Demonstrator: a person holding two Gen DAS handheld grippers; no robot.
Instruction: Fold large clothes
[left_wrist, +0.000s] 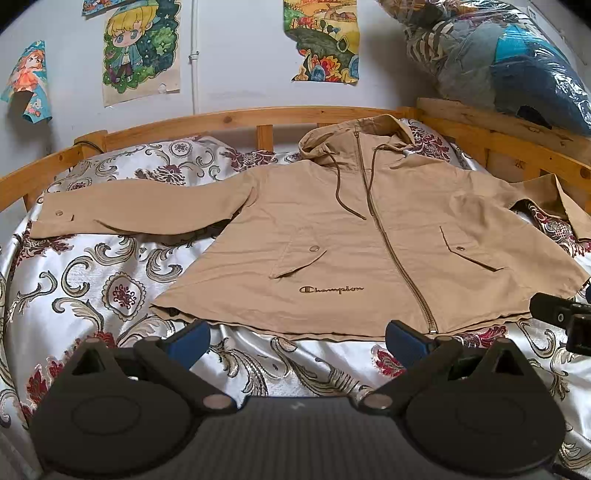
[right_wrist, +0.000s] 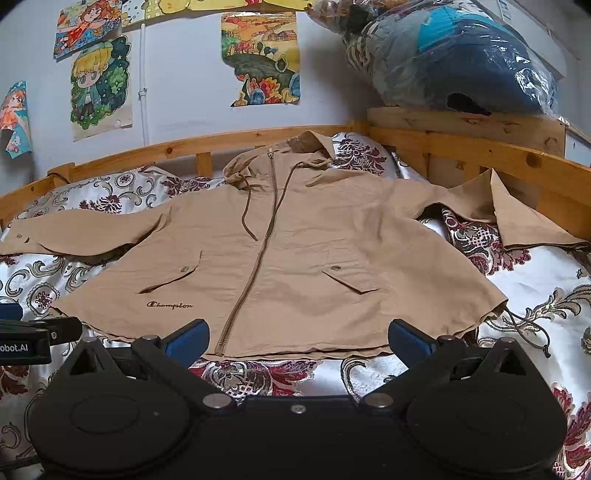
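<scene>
Left wrist view: we see the tan jacket (left_wrist: 354, 240) flat on the bed (left_wrist: 92, 288), front up, zipped, hood toward the headboard (left_wrist: 221, 118), hem toward us, sleeves spread sideways. Left tool (left_wrist: 297, 341) hovers level just short of the hem, fingers apart, empty. Right tool (right_wrist: 297, 341) sits alongside, over the hem, also spread, holding nothing.

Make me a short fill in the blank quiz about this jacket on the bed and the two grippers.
1. The tan jacket lies on the bed with its zipper ____.
2. The word stitched near its hem is ____.
3. The left gripper and the right gripper both have their jaws ____.
4. The bed frame is made of ____.

Missing words: closed; Champion; open; wood
</scene>
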